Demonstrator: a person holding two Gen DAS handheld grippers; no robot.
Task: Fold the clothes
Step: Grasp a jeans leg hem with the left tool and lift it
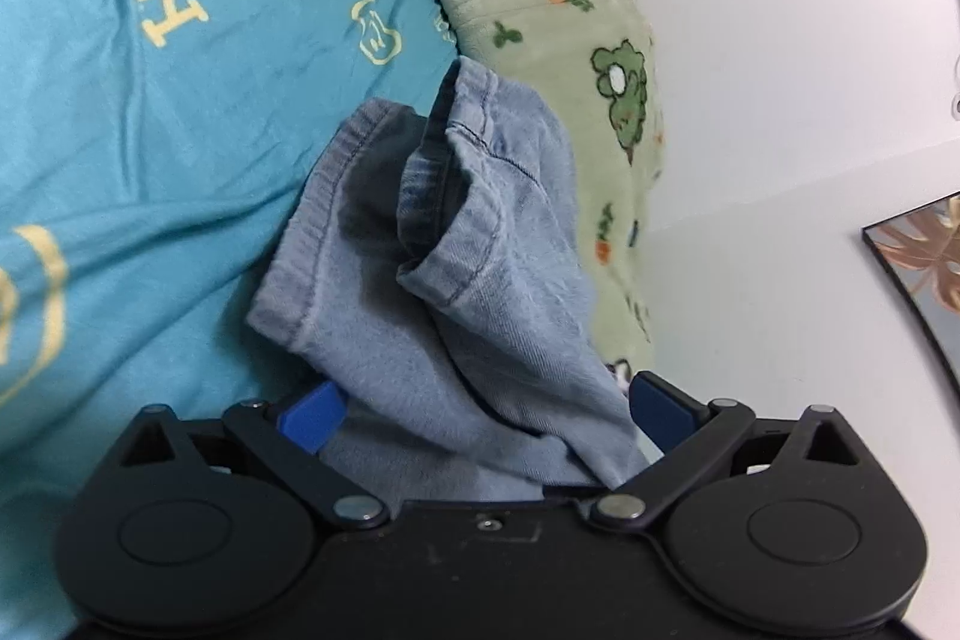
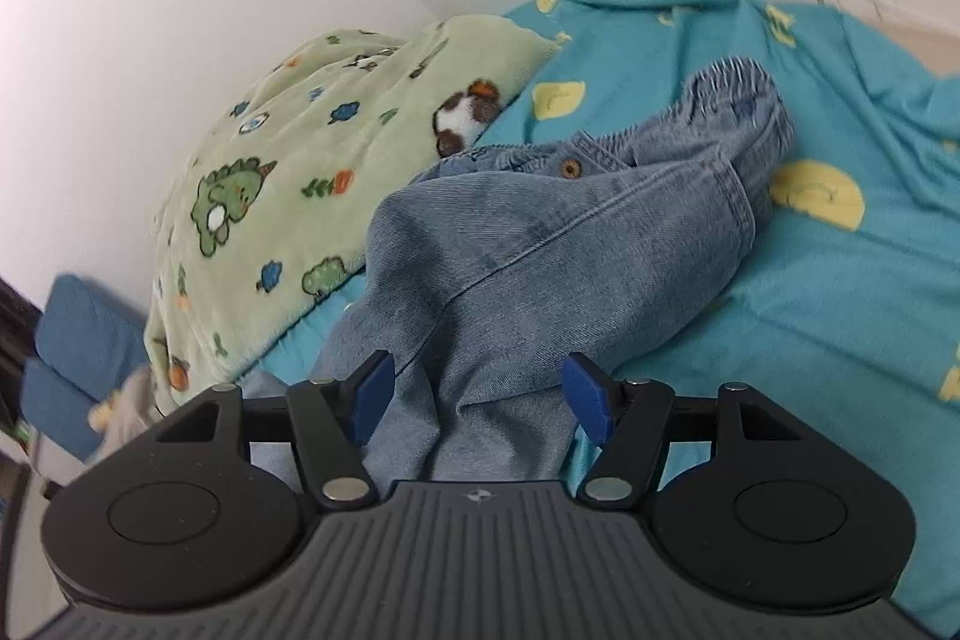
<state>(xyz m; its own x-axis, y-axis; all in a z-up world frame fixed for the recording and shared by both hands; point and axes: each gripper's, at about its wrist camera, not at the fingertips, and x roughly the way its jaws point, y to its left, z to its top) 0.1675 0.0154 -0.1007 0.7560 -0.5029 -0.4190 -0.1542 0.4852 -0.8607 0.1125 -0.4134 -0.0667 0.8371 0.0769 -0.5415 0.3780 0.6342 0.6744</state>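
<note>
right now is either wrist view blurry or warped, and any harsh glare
Left wrist: fisheye bends the framed picture at the right edge; the teal sheet is slightly soft. Right wrist: the jeans are fairly sharp, the far-left corner smears. Lighting is soft in both, no glare.

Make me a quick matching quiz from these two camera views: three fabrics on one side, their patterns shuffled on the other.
Things:
1. jeans
2. blanket
3. sheet

Patterns:
A. teal with yellow prints
B. pale green with cartoon dinosaurs
C. plain faded blue with a brown button

Pairs: 1-C, 2-B, 3-A
</note>
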